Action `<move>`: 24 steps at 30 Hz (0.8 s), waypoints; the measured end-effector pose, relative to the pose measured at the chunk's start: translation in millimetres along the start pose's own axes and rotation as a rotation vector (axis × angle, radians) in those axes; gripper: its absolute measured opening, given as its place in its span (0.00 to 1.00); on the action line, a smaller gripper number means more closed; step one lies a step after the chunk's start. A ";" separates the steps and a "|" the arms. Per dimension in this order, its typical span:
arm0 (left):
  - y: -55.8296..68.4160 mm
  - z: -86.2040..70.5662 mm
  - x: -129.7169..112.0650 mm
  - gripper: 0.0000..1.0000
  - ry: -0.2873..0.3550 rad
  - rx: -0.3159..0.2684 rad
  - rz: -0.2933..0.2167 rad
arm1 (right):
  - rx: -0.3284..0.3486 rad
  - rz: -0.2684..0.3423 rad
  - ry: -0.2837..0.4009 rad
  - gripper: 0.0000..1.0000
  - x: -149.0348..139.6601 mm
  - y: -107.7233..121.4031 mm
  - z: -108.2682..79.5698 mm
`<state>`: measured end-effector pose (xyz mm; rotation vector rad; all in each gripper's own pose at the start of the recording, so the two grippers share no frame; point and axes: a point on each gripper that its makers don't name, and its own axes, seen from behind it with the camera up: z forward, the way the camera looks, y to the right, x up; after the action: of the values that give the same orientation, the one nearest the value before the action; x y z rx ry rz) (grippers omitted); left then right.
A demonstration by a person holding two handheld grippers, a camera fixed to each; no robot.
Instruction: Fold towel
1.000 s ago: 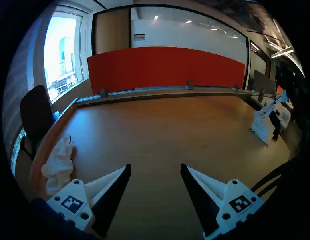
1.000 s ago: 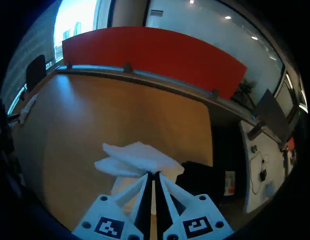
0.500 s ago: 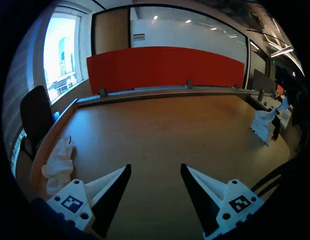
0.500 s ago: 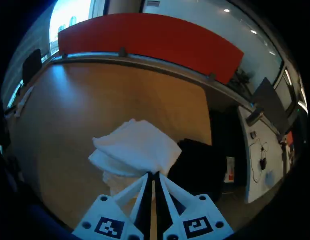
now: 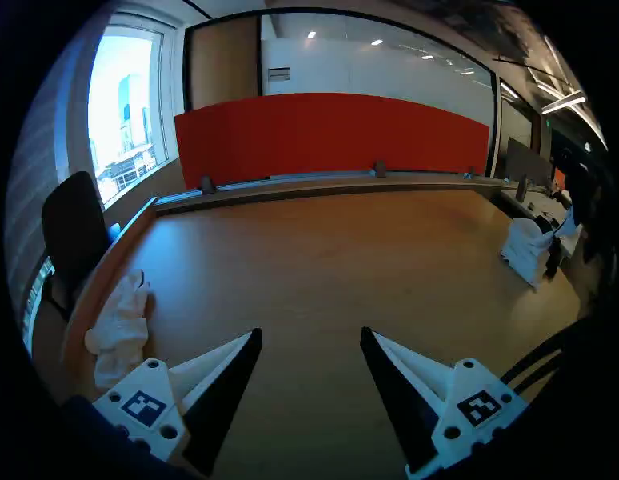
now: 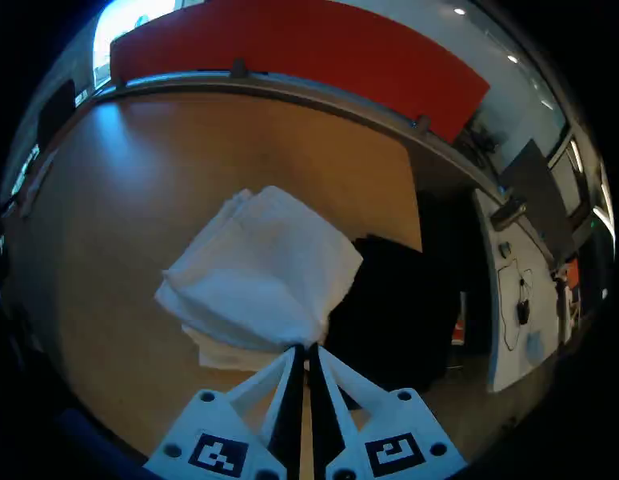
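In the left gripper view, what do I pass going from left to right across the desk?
Black chair → crumpled white cloth → left gripper, open → white towel at the far right.

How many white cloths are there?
2: a folded towel held by the right gripper near the table's right edge, and a crumpled cloth at its left edge. Others may be hidden.
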<state>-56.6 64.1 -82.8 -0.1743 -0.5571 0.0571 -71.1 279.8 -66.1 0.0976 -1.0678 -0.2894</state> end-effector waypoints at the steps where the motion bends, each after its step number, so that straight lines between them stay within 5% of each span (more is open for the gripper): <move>1: 0.0 -0.2 0.0 0.91 0.000 0.000 0.000 | -0.002 0.002 -0.003 0.05 -2.0 0.4 1.2; 24: 3.7 -3.7 1.3 0.91 -0.002 0.008 0.013 | -0.053 0.033 -0.085 0.05 -41.4 7.1 31.0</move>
<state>-53.6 67.3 -85.9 -0.1703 -0.5577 0.0718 -115.5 300.1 -84.8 0.0201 -1.1441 -0.2940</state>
